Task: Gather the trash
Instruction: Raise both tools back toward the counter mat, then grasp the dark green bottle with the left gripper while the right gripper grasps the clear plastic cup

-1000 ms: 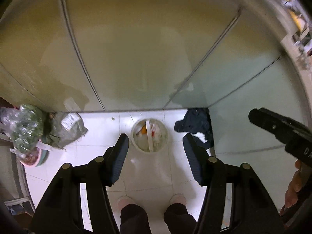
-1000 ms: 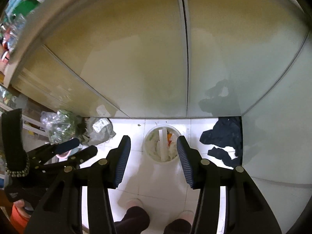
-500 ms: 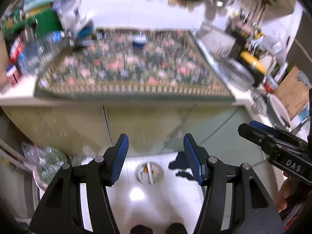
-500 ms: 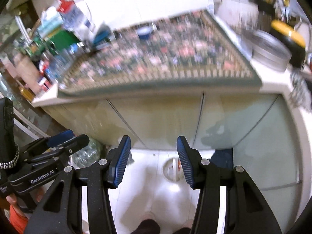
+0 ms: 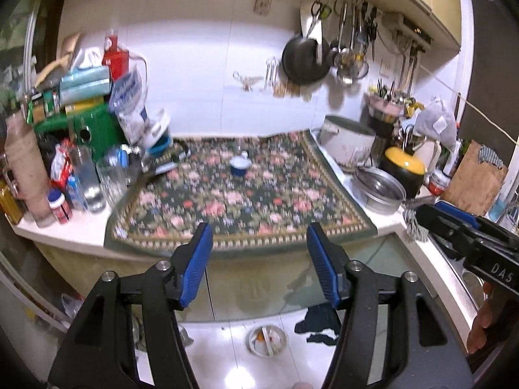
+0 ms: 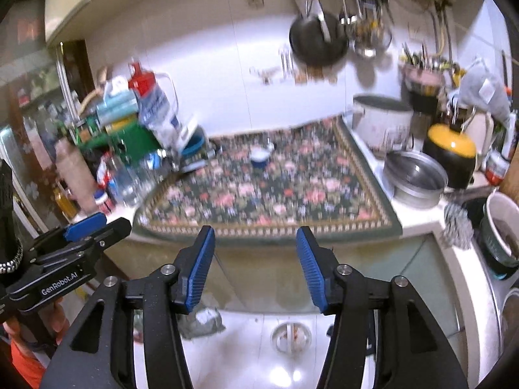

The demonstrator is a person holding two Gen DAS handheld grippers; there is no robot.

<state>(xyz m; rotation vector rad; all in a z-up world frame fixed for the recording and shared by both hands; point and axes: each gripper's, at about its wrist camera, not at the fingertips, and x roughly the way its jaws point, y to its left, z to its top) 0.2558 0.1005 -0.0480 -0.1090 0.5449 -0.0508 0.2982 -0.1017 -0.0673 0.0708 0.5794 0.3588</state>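
A small white trash bin (image 5: pixel 266 340) with scraps inside stands on the white floor below the counter; it also shows in the right wrist view (image 6: pixel 291 337). My left gripper (image 5: pixel 259 236) is open and empty, raised in front of the counter's edge. My right gripper (image 6: pixel 255 240) is open and empty beside it, also in front of the counter's edge. A small blue-and-white cup (image 5: pixel 239 165) sits on the floral mat (image 5: pixel 227 201); it also shows in the right wrist view (image 6: pixel 259 157). A pen-like item (image 5: pixel 162 169) lies at the mat's left edge.
Bottles, jars and packets (image 5: pixel 81 136) crowd the counter's left end. A pot (image 5: pixel 348 144), a steel basin (image 5: pixel 378 189) and a yellow-lidded cooker (image 5: pixel 404 170) stand right. A dark cloth (image 5: pixel 319 322) and a plastic bag (image 6: pixel 202 322) lie on the floor. Pans hang on the wall.
Both grippers have tilted up from the floor and the bin to face the counter top. Both stay open and empty.
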